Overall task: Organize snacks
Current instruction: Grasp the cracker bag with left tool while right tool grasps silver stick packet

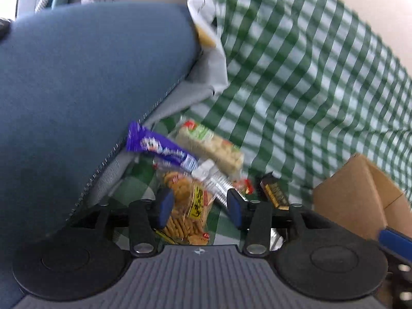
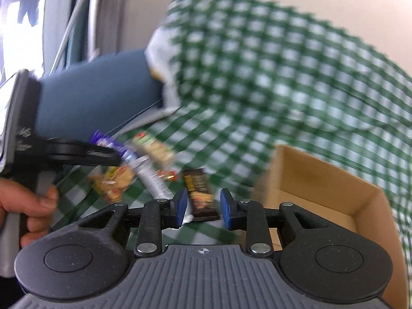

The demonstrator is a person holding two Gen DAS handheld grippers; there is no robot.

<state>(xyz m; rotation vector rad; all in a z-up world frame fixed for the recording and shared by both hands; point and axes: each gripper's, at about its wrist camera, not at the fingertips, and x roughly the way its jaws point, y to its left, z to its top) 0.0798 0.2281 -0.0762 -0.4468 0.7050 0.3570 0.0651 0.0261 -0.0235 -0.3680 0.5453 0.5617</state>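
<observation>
A pile of snacks lies on a green checked cloth [image 1: 296,77]. My left gripper [image 1: 199,207] is open over a clear bag of yellow crackers [image 1: 189,206]. Beyond it lie a purple bar [image 1: 157,145], a pale cracker pack [image 1: 211,145], a silver wrapper [image 1: 213,180] and a dark brown bar [image 1: 274,193]. My right gripper [image 2: 202,208] is open with the dark brown bar [image 2: 199,193] between its fingers, apart from both. The crackers [image 2: 116,181] and purple bar [image 2: 113,144] show blurred at left. An open cardboard box [image 2: 322,188] stands to the right.
A blue zipped fabric case [image 1: 90,90] with grey lining fills the left. White crumpled packaging [image 1: 206,13] sits behind it. The cardboard box [image 1: 355,195] is at the right. The left gripper [image 2: 85,152], held by a hand [image 2: 25,206], shows in the right wrist view.
</observation>
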